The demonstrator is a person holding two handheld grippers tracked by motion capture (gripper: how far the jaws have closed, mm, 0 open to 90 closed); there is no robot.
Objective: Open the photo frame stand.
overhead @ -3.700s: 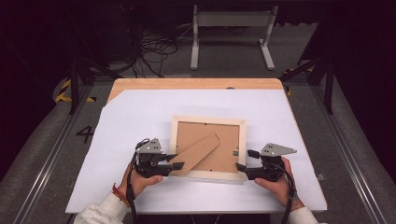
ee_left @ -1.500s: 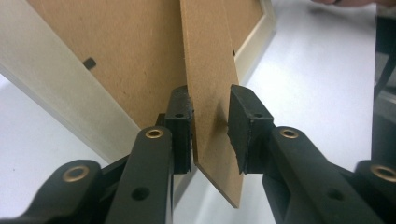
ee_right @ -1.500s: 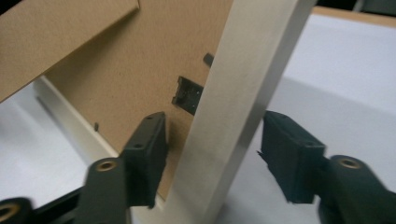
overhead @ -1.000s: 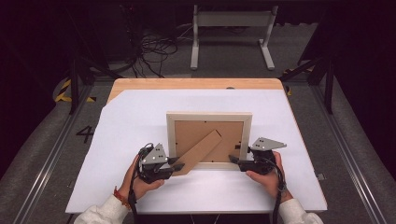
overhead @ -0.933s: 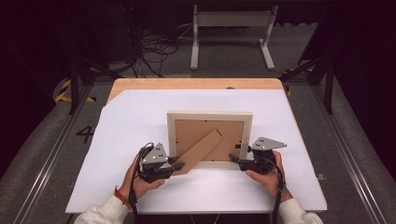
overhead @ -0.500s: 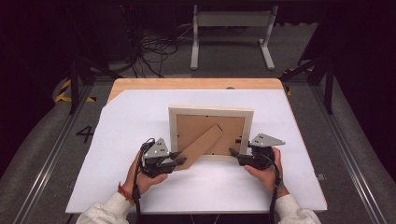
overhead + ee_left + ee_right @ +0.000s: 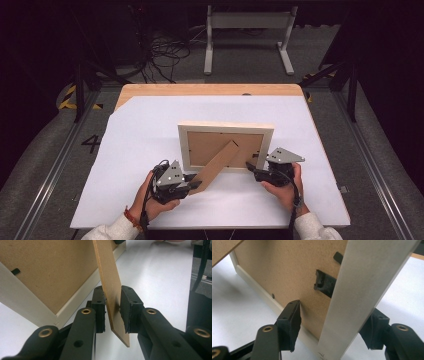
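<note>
Frame (image 7: 226, 127) mid-sheet, edges distant

Table (image 7: 210, 90): pale wood top, far edge bare, remainder under a white sheet (image 7: 150, 130). Floor (image 7: 240, 55): grey, dim. Beyond the table's far edge: white metal stand (image 7: 247, 22), tangle of black cables (image 7: 167, 50). Metal rails (image 7: 47, 175) along both table sides. Yellow-black tape (image 7: 67, 97) near the far left corner; painted "4" (image 7: 91, 144) beside the left edge. Surroundings dark.
</note>
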